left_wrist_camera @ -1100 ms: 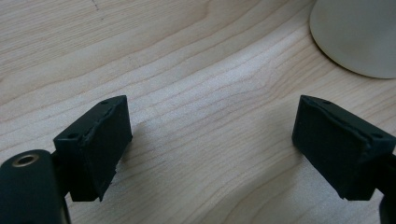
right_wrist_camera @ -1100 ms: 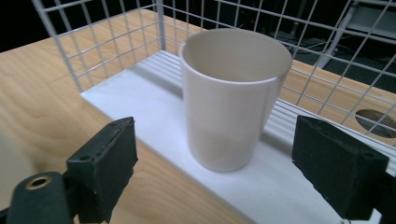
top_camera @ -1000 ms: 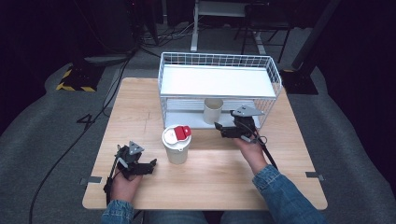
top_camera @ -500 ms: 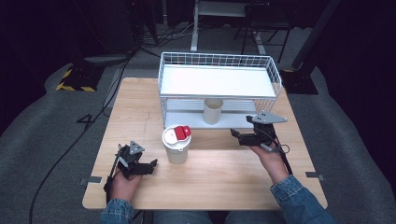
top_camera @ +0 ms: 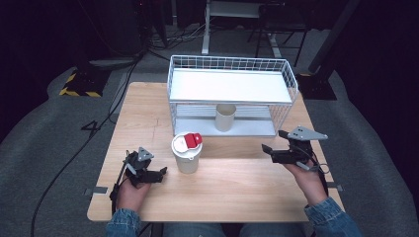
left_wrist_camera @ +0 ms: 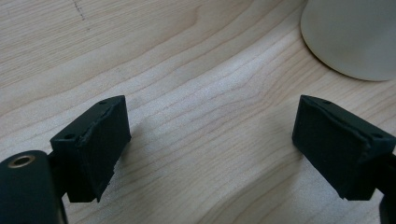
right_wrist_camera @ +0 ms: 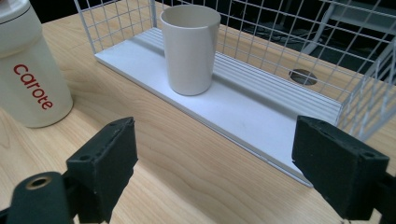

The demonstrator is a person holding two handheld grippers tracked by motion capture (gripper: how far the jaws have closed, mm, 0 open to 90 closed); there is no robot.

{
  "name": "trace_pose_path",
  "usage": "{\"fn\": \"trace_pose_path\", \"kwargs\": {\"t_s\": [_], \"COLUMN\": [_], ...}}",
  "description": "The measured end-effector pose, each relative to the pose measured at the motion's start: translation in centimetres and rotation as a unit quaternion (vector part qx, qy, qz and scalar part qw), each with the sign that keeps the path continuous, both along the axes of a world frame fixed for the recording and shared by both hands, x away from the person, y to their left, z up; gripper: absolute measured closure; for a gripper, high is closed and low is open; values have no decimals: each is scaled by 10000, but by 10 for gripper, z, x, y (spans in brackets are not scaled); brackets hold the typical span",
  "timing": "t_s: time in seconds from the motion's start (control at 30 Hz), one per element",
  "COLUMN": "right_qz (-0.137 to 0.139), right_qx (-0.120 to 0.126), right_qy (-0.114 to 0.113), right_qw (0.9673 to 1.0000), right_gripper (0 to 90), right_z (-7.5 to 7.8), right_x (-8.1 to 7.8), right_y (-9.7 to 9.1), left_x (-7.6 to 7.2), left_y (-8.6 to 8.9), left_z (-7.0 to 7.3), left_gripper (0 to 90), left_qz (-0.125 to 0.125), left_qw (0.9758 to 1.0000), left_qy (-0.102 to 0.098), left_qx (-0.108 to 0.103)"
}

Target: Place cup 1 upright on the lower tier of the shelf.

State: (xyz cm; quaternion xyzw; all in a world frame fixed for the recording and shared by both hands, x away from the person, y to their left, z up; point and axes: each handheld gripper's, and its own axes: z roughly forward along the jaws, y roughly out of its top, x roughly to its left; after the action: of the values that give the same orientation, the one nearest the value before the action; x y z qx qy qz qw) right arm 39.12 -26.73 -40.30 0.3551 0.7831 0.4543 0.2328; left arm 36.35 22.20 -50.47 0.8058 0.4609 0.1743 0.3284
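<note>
A cream tumbler [top_camera: 187, 154] with a white lid and a red flap stands mid-table; in the right gripper view the tumbler [right_wrist_camera: 30, 79] reads "carote". A beige cup [top_camera: 226, 117] stands upright on the lower shelf of a white wire rack [top_camera: 232, 85]; the right gripper view looks at this cup [right_wrist_camera: 190, 49] from in front. My left gripper [top_camera: 160, 173] rests low on the table left of the tumbler, open. In its own view the left gripper [left_wrist_camera: 215, 140] has bare wood between its jaws and the tumbler base [left_wrist_camera: 355, 37] ahead at right. My right gripper [top_camera: 267, 150] hovers open and empty right of the tumbler, pointing left; its own view shows the right gripper [right_wrist_camera: 215, 163] well apart from the cup.
The rack has a white top shelf [top_camera: 230, 86] and a ribbed white bottom shelf [right_wrist_camera: 243, 107], with wire mesh on its sides. The wooden table [top_camera: 222, 197] has bare wood in front. Cables and stands lie on the dark floor beyond.
My right gripper has drawn back from the cup under the rack, moving right and toward the table's front. The left gripper, tumbler and cup have stayed put.
</note>
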Motion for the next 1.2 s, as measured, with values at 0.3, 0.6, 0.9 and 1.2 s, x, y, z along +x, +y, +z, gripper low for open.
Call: {"fn": "trace_pose_path", "kwargs": {"t_s": [0.3,0.6,0.9,1.2], "right_qz": [-138,-143,-429,-532], "right_qx": [65,-28,-161,-442], "right_qy": [226,370,717,707], "right_qw": [9996,9992,9964,9951], "right_gripper": [144,146,150,148], "right_z": [-14,-32,-60,-76], "right_x": [-12,-21,-25,-29], "right_y": [-28,-41,-62,-68], "left_x": [0,0,0,0], "left_y": [0,0,0,0], "left_z": [0,0,0,0], "left_gripper": [120,121,121,121], "left_qz": [1,20,9,11], "left_qw": [10000,10000,10000,10000], "left_qy": [-2,11,8,7], "left_qx": [1,-11,-3,-2]}}
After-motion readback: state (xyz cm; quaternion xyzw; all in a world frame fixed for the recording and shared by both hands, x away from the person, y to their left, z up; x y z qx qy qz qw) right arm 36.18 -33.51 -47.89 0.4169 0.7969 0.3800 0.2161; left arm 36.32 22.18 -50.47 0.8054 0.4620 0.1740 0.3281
